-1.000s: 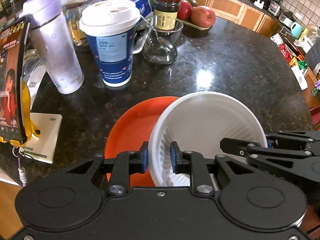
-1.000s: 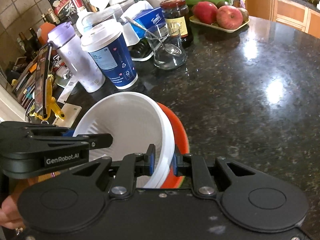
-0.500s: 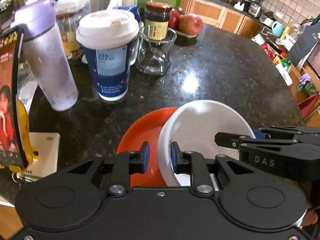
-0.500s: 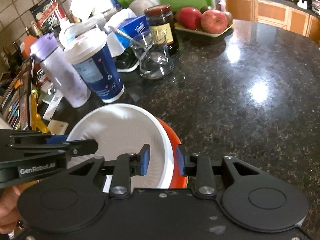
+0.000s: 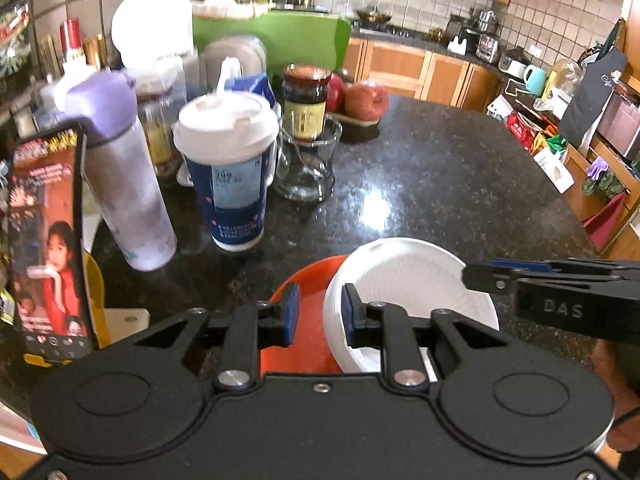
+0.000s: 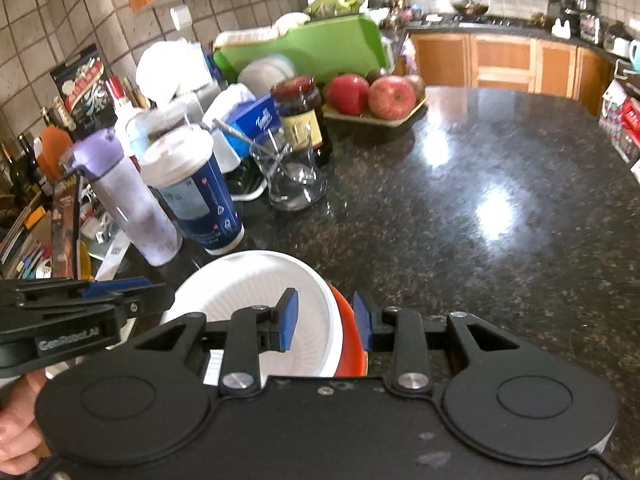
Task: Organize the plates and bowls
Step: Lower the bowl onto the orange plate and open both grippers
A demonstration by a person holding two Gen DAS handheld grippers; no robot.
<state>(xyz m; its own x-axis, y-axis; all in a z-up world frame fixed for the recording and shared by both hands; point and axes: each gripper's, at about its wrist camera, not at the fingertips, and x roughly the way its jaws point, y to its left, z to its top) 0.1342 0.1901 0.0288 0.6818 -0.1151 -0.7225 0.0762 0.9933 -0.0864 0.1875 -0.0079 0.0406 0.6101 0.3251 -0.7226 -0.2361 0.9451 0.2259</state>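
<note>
White bowl [image 5: 416, 280] sat nested in orange plate [image 5: 304, 320] on the bench [image 5: 440, 184]; left gripper [image 5: 318, 314] and right gripper [image 6: 326, 322], both narrowly apart, straddled its rims unclamped, so I judged clean withdrawal best.

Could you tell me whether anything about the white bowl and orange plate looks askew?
Yes. The white ribbed plastic bowl sits tilted and off-centre on the orange plastic plate, leaning over its right side rather than nested flat. Both the left gripper and right gripper straddle the rims with open jaws. Nothing looks spilled or broken.
</note>
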